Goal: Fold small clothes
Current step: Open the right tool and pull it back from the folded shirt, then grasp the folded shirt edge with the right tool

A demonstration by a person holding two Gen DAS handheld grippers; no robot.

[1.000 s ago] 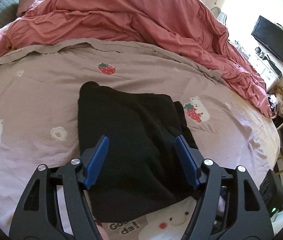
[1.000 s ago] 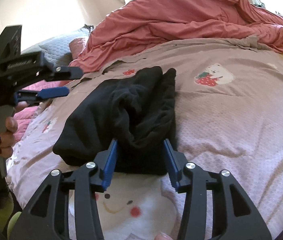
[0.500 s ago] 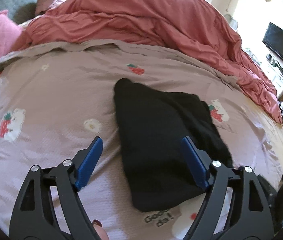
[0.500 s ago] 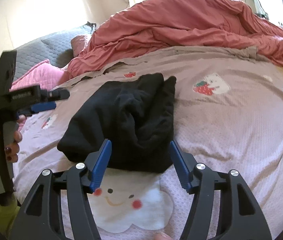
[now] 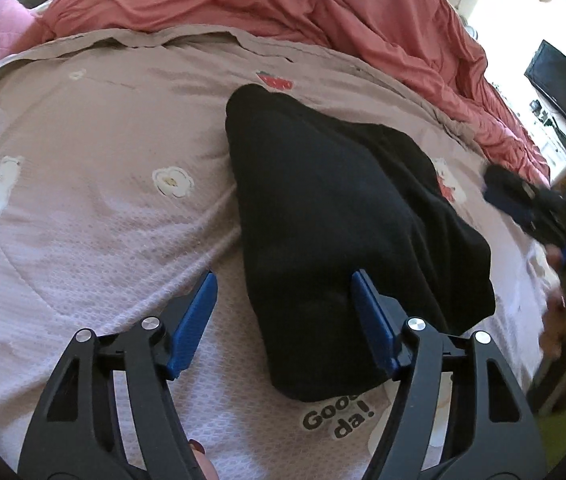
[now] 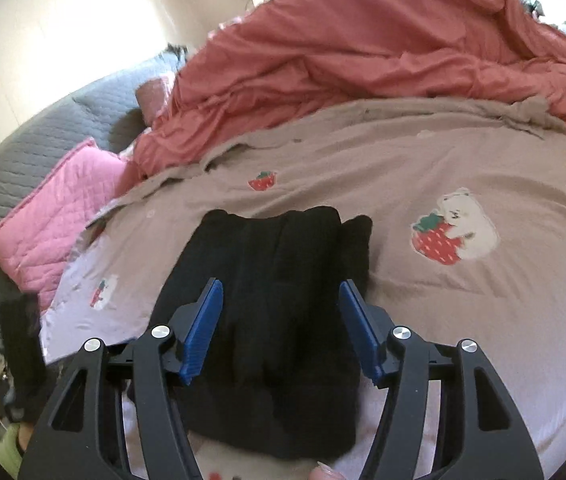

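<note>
A folded black garment [image 5: 335, 216] is laid on the bed [image 5: 95, 216]. The left gripper [image 5: 283, 300] is closing, nothing pinched. The right gripper [image 6: 281, 304] is held open over the garment's near edge.

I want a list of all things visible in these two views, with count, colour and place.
garment: one, black, folded on the sheet, centre.
sheet: one, mauve with bear and strawberry prints, covers the bed.
duvet: one, coral red, bunched at the far side.
pillow: one, pink quilted, left of the sheet in the right view.
headboard: one, grey quilted, behind the pillow.
screen: one, black, far right.
left gripper: black with blue pads, closing around the garment's near edge.
right gripper: same colours, open over the garment.
</note>
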